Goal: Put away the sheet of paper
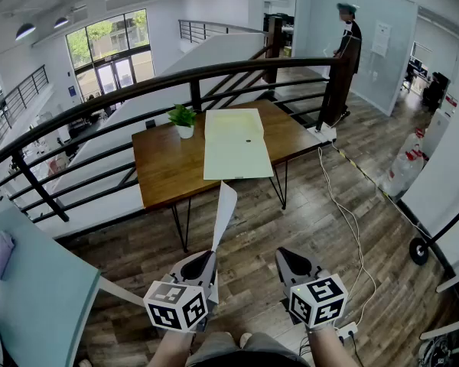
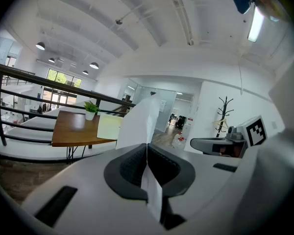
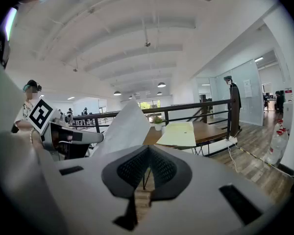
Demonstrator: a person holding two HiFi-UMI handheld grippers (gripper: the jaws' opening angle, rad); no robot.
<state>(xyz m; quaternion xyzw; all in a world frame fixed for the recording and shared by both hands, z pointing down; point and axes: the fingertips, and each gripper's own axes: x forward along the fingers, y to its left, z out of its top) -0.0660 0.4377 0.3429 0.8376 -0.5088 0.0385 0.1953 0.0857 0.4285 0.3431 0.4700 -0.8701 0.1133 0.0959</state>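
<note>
Fingers of the left gripper (image 2: 147, 147) are closed on the lower edge of the sheet of paper (image 2: 138, 122). The sheet stands up from them on edge as a tall white strip. In the head view the sheet of paper (image 1: 224, 209) is held in the air over the wooden floor (image 1: 252, 243), on the near side of the worktop (image 1: 168, 167) and well short of it. Its top corner points toward the worktop's front edge.

The right gripper (image 3: 148, 150) has its fingers pressed together at the tips with nothing between them; only floor shows through the slit lower down. Both grippers sit side by side on the near side of the worktop, the left gripper (image 1: 205, 260) just beside the right gripper (image 1: 289, 260), both tipped slightly downward.

On the worktop lies a large pale yellow sheet (image 1: 236, 145), flat, its near edge hanging slightly over the front. A small potted plant (image 1: 183, 119) stands at the worktop's far edge, just left of that yellow sheet. A dark railing (image 1: 138, 90) curves along the far side of the worktop. Beyond the worktop to the right, a person (image 1: 349, 33) stands near a glass partition. A white cable (image 1: 340, 205) trails over the floor to the right of the worktop, and white bags (image 1: 404, 167) sit further right.
</note>
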